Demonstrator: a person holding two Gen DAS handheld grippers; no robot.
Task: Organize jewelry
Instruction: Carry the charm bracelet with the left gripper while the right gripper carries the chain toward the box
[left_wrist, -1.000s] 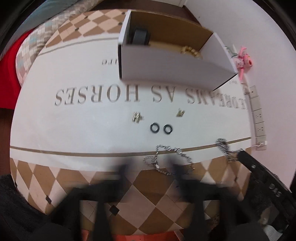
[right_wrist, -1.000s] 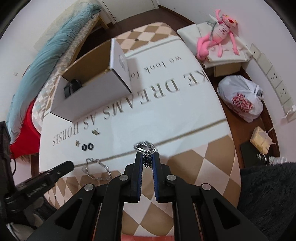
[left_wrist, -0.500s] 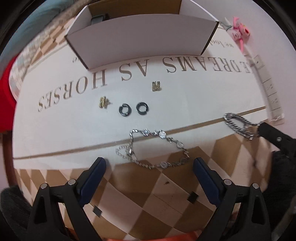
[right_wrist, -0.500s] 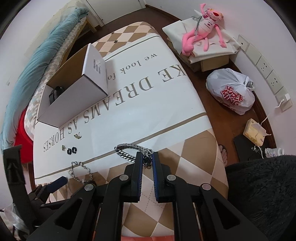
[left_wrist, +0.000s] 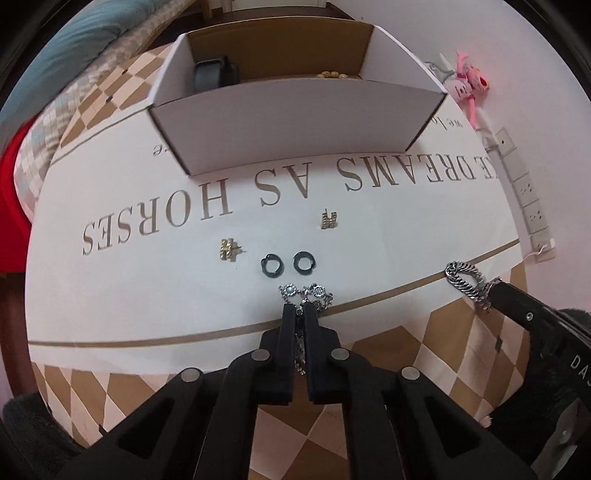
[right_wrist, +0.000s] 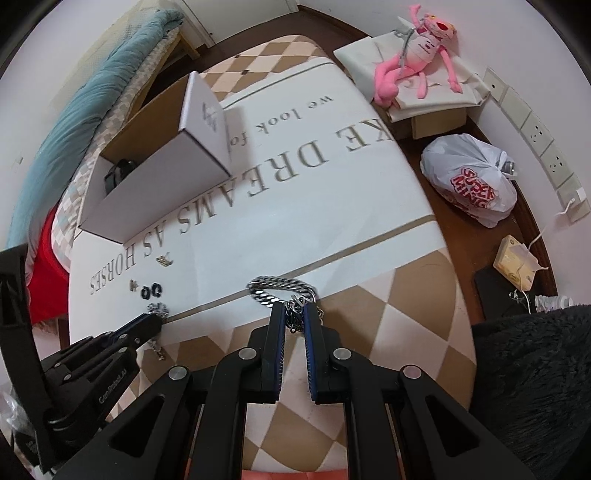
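Note:
My left gripper is shut on a thin silver link bracelet, whose links bunch at the fingertips and hang between the fingers. In the right wrist view my right gripper is shut on a chunky silver chain bracelet that rests on the tablecloth. That chain also shows at the right of the left wrist view. Two black hoop earrings and two gold earrings lie just beyond the thin bracelet. Behind them stands an open white box holding a dark watch and gold beads.
The table carries a lettered white and brown diamond cloth. A bed with a teal blanket runs along its far left. On the floor to the right are a pink plush toy, a white plastic bag and a charger.
My left gripper's jaws went from wide open to shut on the thin bracelet, gathering its loop into a bunch. The right gripper kept its hold on the chunky chain.

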